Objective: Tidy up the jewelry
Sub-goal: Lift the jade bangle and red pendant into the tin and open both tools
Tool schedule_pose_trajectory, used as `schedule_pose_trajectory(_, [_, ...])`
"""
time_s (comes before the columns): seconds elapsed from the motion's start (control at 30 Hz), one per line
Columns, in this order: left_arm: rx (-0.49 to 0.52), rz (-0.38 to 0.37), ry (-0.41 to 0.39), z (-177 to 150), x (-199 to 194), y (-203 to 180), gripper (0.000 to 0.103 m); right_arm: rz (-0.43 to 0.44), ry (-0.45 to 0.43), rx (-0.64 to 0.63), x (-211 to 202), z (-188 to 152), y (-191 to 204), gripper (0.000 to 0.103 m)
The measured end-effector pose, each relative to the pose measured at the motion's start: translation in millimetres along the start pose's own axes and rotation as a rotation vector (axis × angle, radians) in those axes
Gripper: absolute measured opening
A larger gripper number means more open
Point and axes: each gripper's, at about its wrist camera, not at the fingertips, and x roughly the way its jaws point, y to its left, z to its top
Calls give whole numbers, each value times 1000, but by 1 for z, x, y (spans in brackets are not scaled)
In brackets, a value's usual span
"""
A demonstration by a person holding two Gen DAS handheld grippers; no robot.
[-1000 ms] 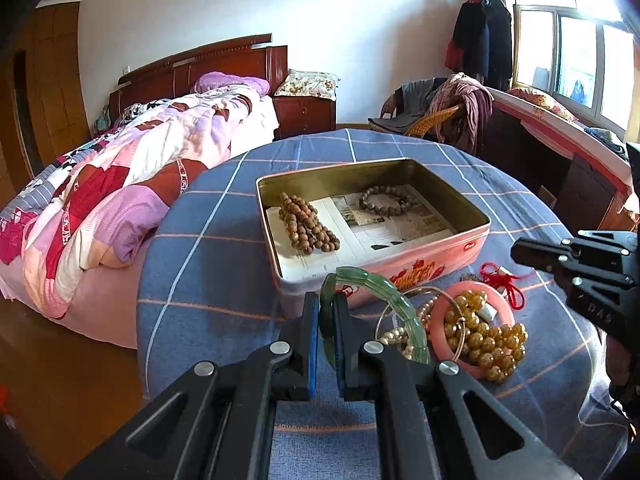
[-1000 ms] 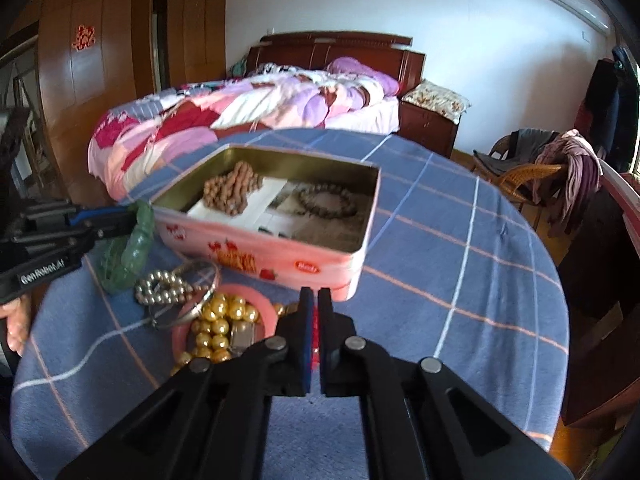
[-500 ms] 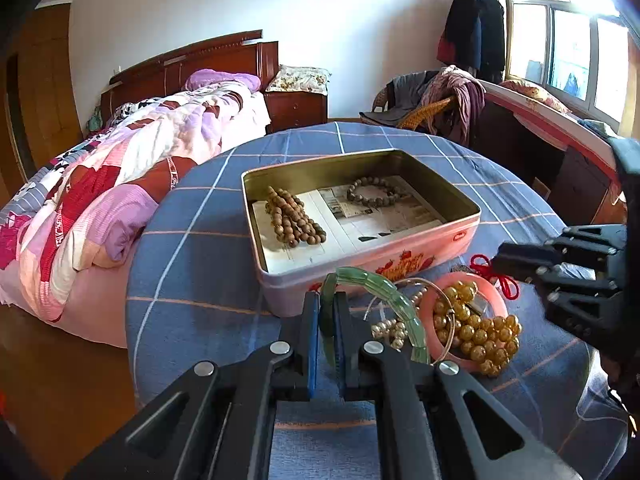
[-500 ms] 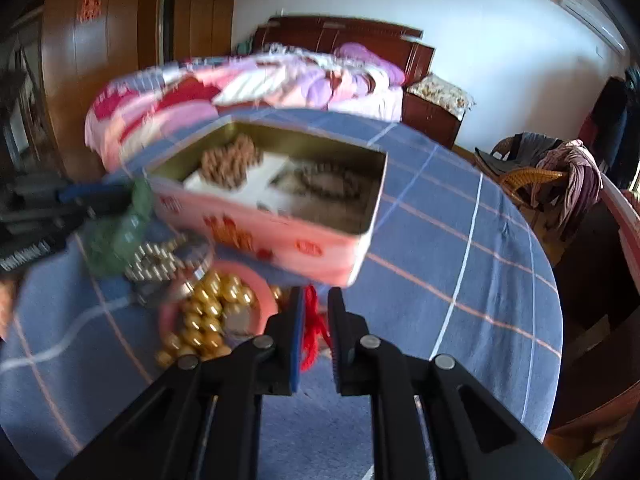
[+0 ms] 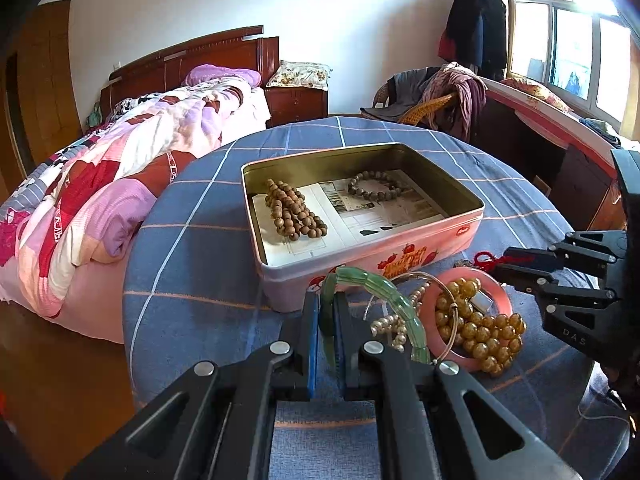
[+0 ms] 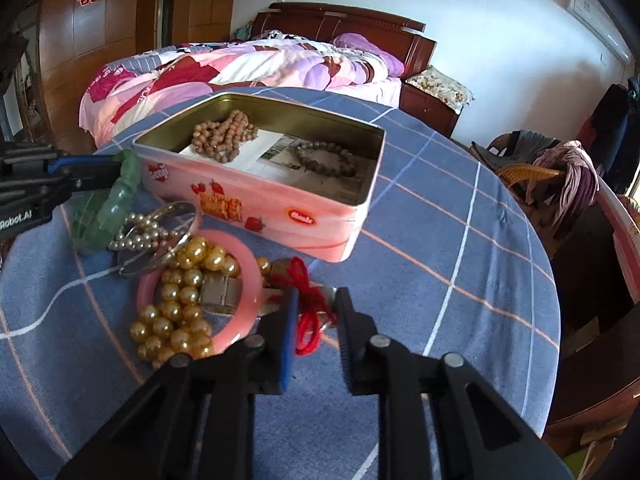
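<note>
Table (image 5: 192, 248): round top under a blue woven cloth with a white and orange grid; it carries all items below.
Tin (image 5: 400, 248): rectangular metal box, lid off, pink printed outer walls with rounded corners, dull gold inside, printed paper lining the floor; stands near the table centre.
Brown beads (image 5: 294, 214): matte round wooden beads, heaped at the left end of the tin floor.
Dark bracelet (image 5: 376, 186): ring of small dark round beads, flat on the paper toward the tin's far right.
Pink bangle (image 6: 248, 264): smooth glossy rigid ring, flat on the cloth just in front of the tin.
Green bangle (image 5: 384, 292): translucent, segmented, jade-like ring, tilted, its lower edge among the loose pile.
Gold beads (image 5: 480, 328): glossy round beads, piled in and over the pink bangle.
Pearl strand (image 6: 140, 236): small pale round beads, bunched under a thin metal hoop (image 5: 452, 320).
Metal piece (image 6: 222, 292): ribbed silver block inside the pink bangle, possibly a watch band.
Red cord (image 6: 308, 312): fuzzy twisted thread, looped on the cloth right of the pink bangle.
Left gripper (image 5: 327, 320): clenched on the green bangle's rim.
Right gripper (image 6: 314, 316): jaws have just been opening; released, straddling the red cord, pads apparently clear of it.
</note>
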Motion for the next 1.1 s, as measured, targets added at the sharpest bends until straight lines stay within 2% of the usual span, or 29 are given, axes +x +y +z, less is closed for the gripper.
schedule_pose_trajectory(0.13, [0, 0, -2, 0, 0, 0, 6, 4, -4, 0, -3, -3, -1, 7])
schedule_pose_trajectory(0.2, [-2, 1, -9, 1, -2, 0, 6, 6, -33, 31, -8, -2, -5, 6])
schedule_pose_trajectory(0.5, [-15, 0, -69, 11, -21, 3, 6, -12, -123, 60, -32, 14, -11, 6])
schedule_pose_trajectory(0.7, [-23, 4, -89, 18, -27, 7, 6, -1, -150, 59, -35, 19, -6, 6])
schedule_pose_trajectory(1.1, [12, 59, -128, 33, -34, 10, 6, 13, -205, 71, -42, 31, -6, 6])
